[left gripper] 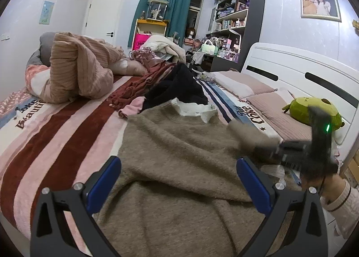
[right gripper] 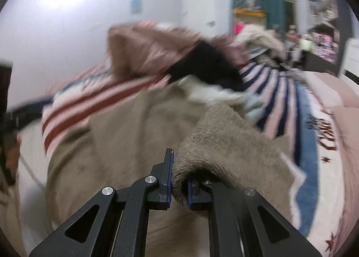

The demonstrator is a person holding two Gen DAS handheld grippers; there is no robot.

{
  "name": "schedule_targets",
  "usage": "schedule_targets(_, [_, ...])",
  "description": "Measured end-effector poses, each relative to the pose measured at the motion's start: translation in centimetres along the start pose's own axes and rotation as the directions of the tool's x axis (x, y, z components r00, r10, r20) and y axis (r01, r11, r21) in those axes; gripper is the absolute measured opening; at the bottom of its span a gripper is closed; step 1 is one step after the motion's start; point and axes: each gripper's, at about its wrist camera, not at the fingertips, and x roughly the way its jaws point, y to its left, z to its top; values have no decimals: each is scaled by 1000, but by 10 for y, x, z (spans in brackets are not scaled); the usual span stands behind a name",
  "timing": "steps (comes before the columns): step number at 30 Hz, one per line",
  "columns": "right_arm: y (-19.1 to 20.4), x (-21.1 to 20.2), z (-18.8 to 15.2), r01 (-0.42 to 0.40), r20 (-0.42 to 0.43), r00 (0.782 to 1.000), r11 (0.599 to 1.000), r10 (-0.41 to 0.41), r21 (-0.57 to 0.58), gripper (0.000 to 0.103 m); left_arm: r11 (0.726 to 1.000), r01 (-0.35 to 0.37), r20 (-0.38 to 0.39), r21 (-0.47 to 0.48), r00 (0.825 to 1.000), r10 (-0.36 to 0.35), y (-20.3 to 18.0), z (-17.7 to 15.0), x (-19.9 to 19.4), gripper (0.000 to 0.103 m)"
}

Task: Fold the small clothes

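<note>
A fuzzy tan sweater (left gripper: 179,167) is spread over the striped bedspread (left gripper: 56,127), at the near edge of the bed toward the headboard (left gripper: 291,71) side. One flap of it is lifted and pinched in the right gripper (right gripper: 179,180), jaws closed tight on the fabric, which drapes over the right-hand finger. In the left wrist view that gripper (left gripper: 298,149) is seen blurred at the sweater's right edge, held by a hand in a cream sleeve (left gripper: 338,198). The left gripper (left gripper: 178,174) is held low over the sweater, tilted downward, jaws spread wide, nothing between the blue pads (left gripper: 105,180). Only the left view shows sharply the pile of clothes (left gripper: 170,86) past the sweater, the green plush toy (left gripper: 314,109) by the pillow (left gripper: 278,113), and the shelves (left gripper: 237,19). The right view is smeared; the pinch is shown only there.
</note>
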Motion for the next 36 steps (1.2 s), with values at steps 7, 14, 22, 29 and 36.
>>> schedule_targets(7, [16, 41, -23, -38, -139, 990, 999, 36, -9, 9, 1000, -1, 8, -4, 1000, 1, 4, -1, -7, 102])
schedule_targets(14, [8, 20, -27, -73, -121, 989, 995, 82, 73, 37, 1000, -4, 10, -14, 1000, 4, 4, 0, -5, 102])
schedule_targets(22, [-41, -46, -51, -25, -38, 999, 964, 37, 265, 45, 1000, 6, 16, -21, 1000, -6, -2, 3, 0, 102])
schedule_targets(29, [-102, -46, -78, -22, -32, 999, 865, 44, 501, 54, 1000, 13, 14, -10, 1000, -13, -11, 8, 4, 102])
schedule_targets(36, [-123, -28, -71, -84, 56, 996, 824, 64, 561, 54, 1000, -8, 11, -1, 1000, 8, -13, 9, 0, 102])
